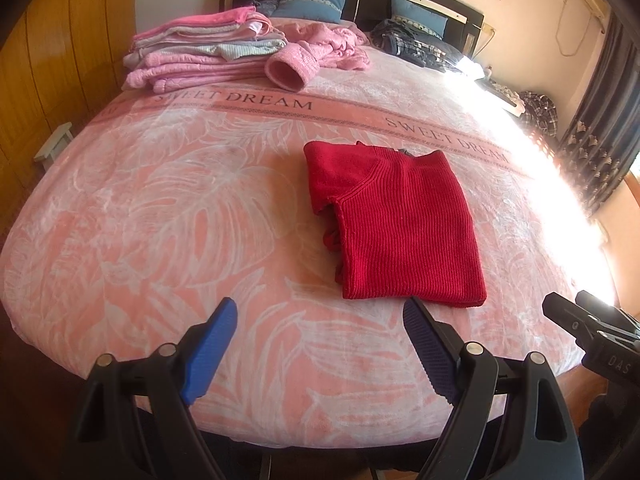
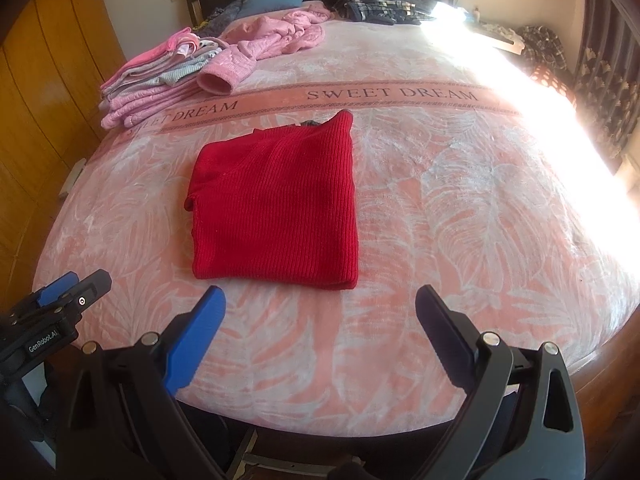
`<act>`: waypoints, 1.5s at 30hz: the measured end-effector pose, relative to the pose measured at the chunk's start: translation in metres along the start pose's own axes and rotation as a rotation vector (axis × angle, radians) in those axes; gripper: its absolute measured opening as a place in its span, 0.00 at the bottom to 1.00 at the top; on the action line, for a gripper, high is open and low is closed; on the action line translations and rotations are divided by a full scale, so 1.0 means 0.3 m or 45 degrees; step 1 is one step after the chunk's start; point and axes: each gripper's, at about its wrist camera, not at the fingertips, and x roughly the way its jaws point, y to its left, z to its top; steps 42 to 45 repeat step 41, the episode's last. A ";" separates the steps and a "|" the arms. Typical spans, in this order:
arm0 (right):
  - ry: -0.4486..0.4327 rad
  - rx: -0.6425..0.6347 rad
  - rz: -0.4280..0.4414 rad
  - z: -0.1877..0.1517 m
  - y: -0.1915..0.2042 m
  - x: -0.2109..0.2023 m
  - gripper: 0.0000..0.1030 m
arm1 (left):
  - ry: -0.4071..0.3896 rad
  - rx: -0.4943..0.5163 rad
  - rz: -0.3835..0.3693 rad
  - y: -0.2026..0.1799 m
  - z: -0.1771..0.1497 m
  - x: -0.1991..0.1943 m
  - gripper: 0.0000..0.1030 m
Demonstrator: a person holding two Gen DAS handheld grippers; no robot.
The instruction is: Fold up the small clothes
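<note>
The left gripper is spread wide and holds nothing, hanging over the near edge of the bed. The right gripper is likewise released and empty, just beside it at about three o'clock. Neither touches cloth.

Straight ahead at twelve o'clock from the right gripper, and nearer one o'clock from the left, lies the red knit sweater, flat on the bedspread, its sleeve tucked under and its sides squared into a neat rectangle. It looks folded, or lacking at most one more halving.

Farther out at eleven o'clock sits a stack of folded clothes, which I take as finished work. Beside it a pink garment lies crumpled with one cuff gaping, and dark plaid clothes are heaped near the headboard at one o'clock; those appear still unfolded.
</note>
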 end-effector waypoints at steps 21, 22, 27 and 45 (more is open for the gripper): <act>-0.038 -0.043 -0.007 -0.034 0.037 -0.074 0.93 | -0.023 0.041 0.044 -0.032 -0.027 -0.059 0.85; -0.039 -0.044 -0.010 -0.034 0.035 -0.074 0.93 | -0.023 0.040 0.044 -0.032 -0.027 -0.059 0.85; -0.050 -0.049 -0.023 -0.035 0.027 -0.071 0.93 | -0.021 0.045 0.041 -0.035 -0.029 -0.060 0.85; -0.045 -0.022 -0.051 -0.028 -0.006 -0.059 0.93 | -0.018 0.055 0.034 -0.039 -0.018 -0.058 0.85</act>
